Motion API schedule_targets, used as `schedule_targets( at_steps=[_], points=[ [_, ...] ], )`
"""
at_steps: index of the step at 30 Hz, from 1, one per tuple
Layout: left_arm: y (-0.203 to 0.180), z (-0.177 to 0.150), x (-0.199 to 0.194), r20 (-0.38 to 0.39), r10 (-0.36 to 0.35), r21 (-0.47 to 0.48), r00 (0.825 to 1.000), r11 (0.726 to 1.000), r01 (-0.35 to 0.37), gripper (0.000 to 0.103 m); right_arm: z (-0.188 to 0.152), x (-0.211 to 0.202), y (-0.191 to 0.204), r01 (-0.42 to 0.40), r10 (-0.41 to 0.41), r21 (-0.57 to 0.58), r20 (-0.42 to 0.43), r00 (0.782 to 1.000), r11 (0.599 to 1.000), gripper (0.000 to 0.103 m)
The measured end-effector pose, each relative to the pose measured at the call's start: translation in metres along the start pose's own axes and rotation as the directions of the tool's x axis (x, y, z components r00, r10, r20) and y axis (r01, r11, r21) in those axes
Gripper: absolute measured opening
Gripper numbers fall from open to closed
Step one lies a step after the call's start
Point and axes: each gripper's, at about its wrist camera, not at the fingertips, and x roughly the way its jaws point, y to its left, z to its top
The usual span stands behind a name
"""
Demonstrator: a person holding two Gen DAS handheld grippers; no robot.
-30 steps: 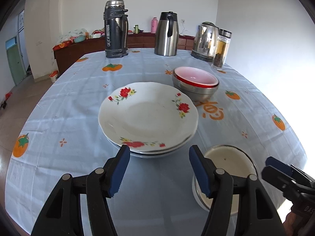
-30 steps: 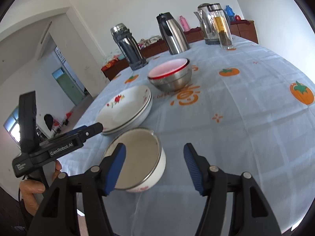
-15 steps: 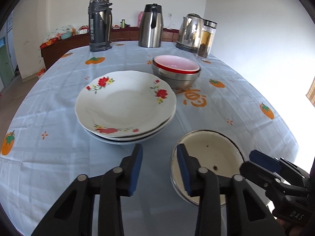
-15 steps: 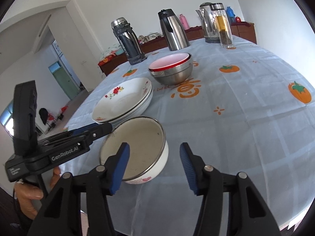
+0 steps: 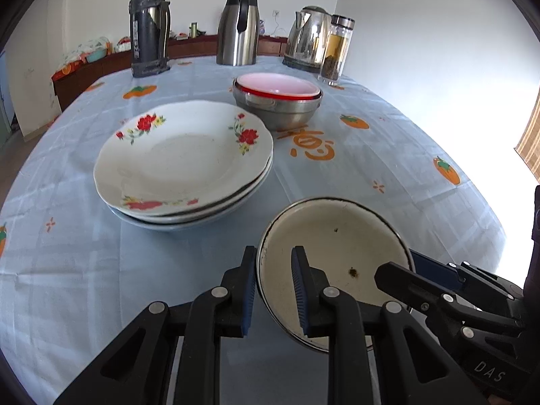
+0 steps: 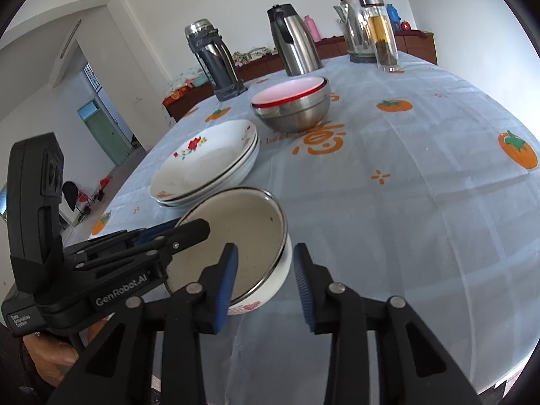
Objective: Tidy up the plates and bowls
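My left gripper (image 5: pixel 271 283) straddles the near left rim of the cream enamel bowl (image 5: pixel 341 253): one blue pad sits outside the wall, the other inside. Its jaws have just been closing, and the gap is now narrow with the rim between them, though I cannot tell whether the pads already press on the metal. My right gripper (image 6: pixel 265 281) straddles the bowl's opposite rim in the same way, one pad inside the bowl and the other beyond its white outer wall. Those jaws have also just been closing, yet a clear gap shows between the outer pad and the wall, so nothing is clamped there.

The bowl itself stands on the pale blue tablecloth (image 5: pixel 388 155) directly in front of both grippers (it has a couple of dark specks inside). Ahead and to the left of my left gripper lies the stack of flowered plates (image 5: pixel 184 155). Farther ahead, just beyond the plates, is the steel bowl (image 5: pixel 278 109) with a red-rimmed bowl (image 5: pixel 276 86) nested in it. My hand (image 6: pixel 54 354) shows at the lower left of the right wrist view, holding the left gripper's handle.
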Motion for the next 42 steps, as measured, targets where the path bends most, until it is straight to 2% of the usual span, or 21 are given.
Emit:
schedule_targets(
  at_steps=[3, 8, 12, 21, 24, 42],
  points=[
    [-0.001, -0.002, 0.004, -0.009, 0.005, 0.0, 1.0, 1.0, -0.005, 0.023, 0.0, 0.003, 0.0, 0.001, -0.001, 0.006, -0.007, 1.0, 1.0, 0.029],
    [0.002, -0.005, 0.016, -0.042, 0.025, -0.029, 0.999, 0.999, -0.026, 0.016, 0.0, 0.005, 0.001, 0.006, -0.006, 0.008, -0.004, 1.0, 1.0, 0.027],
    [0.003, -0.006, 0.016, -0.036, 0.017, -0.05, 0.999, 0.999, -0.019, 0.012, 0.001, 0.006, 0.001, 0.01, -0.01, 0.01, 0.001, 1.0, 1.0, 0.023],
    [-0.004, -0.004, 0.014, -0.009, 0.064, -0.019, 0.998, 0.998, -0.065, 0.01, 0.004, 0.007, -0.002, 0.023, -0.023, 0.036, -0.02, 1.0, 0.999, 0.019],
    [-0.003, -0.003, 0.013, -0.013, 0.05, -0.024, 0.999, 0.998, -0.05, 0.01, 0.006, 0.004, -0.005, 0.02, -0.019, 0.055, -0.022, 1.0, 0.998, 0.016],
    [-0.011, 0.015, 0.007, 0.005, 0.015, -0.022, 1.0, 1.0, -0.015, 0.01, 0.025, -0.011, -0.011, 0.009, -0.01, 0.07, 0.02, 1.0, 0.998, 0.016]
  ],
)
